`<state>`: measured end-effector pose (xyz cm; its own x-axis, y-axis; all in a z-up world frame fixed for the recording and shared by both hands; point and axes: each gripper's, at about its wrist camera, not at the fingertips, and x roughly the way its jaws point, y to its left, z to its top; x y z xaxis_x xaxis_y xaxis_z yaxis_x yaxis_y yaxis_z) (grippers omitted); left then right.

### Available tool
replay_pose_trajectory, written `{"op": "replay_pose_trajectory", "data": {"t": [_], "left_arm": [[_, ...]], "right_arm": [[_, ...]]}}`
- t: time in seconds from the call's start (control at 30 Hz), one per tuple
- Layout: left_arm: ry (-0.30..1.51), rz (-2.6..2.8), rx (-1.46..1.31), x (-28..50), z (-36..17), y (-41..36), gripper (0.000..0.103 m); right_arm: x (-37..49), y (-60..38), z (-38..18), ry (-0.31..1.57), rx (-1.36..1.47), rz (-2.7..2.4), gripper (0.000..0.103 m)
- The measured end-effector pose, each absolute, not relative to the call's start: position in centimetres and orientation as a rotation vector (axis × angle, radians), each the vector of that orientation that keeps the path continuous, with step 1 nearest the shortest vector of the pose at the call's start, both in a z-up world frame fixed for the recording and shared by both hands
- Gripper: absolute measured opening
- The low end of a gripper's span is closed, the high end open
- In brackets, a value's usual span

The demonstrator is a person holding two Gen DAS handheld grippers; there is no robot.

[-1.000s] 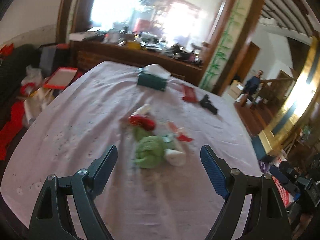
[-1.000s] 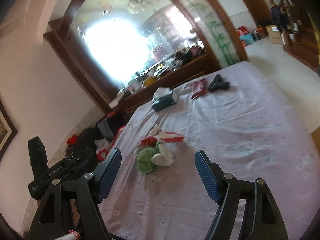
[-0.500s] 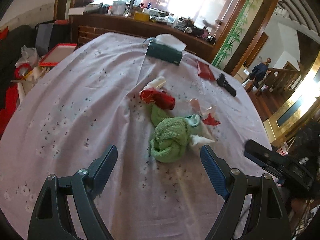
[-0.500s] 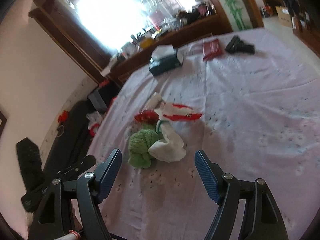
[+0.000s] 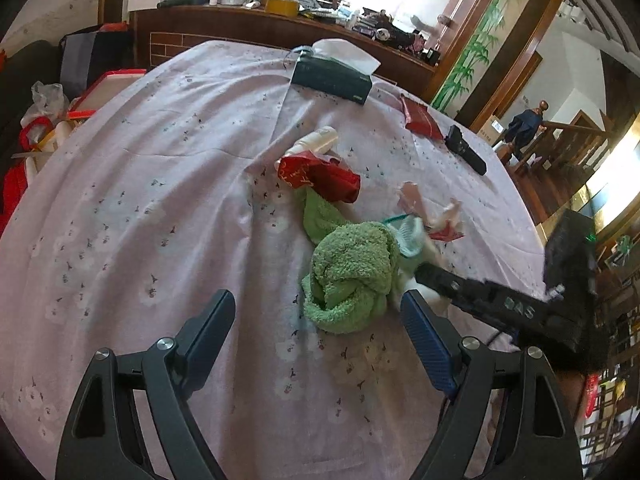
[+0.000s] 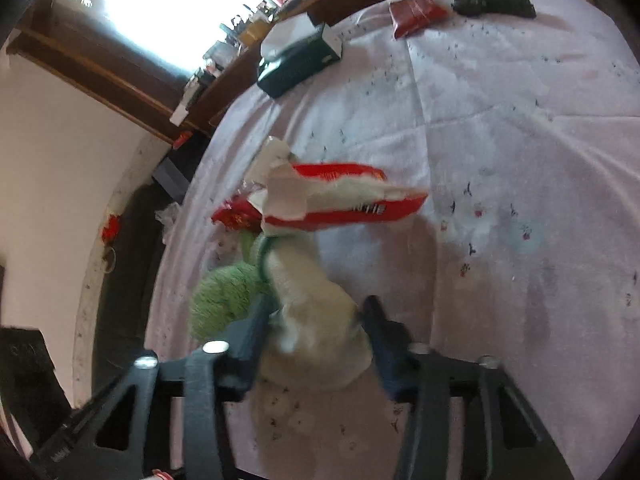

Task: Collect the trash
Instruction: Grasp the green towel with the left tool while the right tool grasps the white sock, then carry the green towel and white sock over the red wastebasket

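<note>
Right wrist view, white sock (image 6: 316, 320) lengthwise between closing right tongs (image 6: 316, 328), pointing away

On the counter (image 5: 120, 208), which a pale lilac flowered cloth covers, the trash lies in one loose heap. A crumpled red foil wrapper (image 5: 320, 174) touches a small white bottle (image 5: 316, 142) lying on its side. Just beside them are a balled green cloth (image 5: 352, 276), a white wad (image 6: 316, 320), perhaps paper or cloth, and a torn red-and-white packet (image 6: 344, 204).
</note>
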<state>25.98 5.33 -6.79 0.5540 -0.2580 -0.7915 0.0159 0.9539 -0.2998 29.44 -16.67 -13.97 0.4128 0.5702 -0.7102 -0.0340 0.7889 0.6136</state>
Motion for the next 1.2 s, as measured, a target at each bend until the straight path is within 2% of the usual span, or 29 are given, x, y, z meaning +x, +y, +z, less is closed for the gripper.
{"op": "replay_pose_trajectory", "data": {"t": [0.07, 0.43, 0.53, 0.57, 0.6, 0.7, 0.93, 1.2], "left_arm": [[0.985, -0.171, -0.27, 26.3, -7.1, 4.9, 0.083], [1.074, -0.145, -0.211, 30.5, -10.3, 1.8, 0.083], [1.099, -0.161, -0.251, 30.9, -11.2, 1.7, 0.064], [1.115, -0.174, -0.267, 30.9, -11.4, 1.6, 0.053], [1.115, -0.176, -0.277, 30.6, -11.3, 1.5, 0.047], [1.09, -0.142, -0.242, 29.1, -10.6, 0.8, 0.038], [1.039, -0.214, -0.263, 22.0, -8.3, -1.6, 0.036], [0.993, -0.399, -0.215, 14.6, -6.2, -7.8, 0.036]], "right_arm": [[28.5, -17.1, -13.6, 1.078, 0.572, 0.428, 0.019], [19.0, -23.1, -9.2, 0.923, 0.573, 0.394, 0.015], [16.2, -24.3, -8.0, 0.871, 0.571, 0.386, 0.015], [15.5, -24.5, -7.7, 0.863, 0.571, 0.389, 0.015], [14.9, -24.8, -7.5, 0.858, 0.575, 0.392, 0.015], [12.7, -25.8, -7.2, 0.839, 0.591, 0.395, 0.015], [8.4, -28.4, -6.1, 0.777, 0.621, 0.365, 0.015], [2.5, -31.7, -4.4, 0.705, 0.641, 0.29, 0.015]]}}
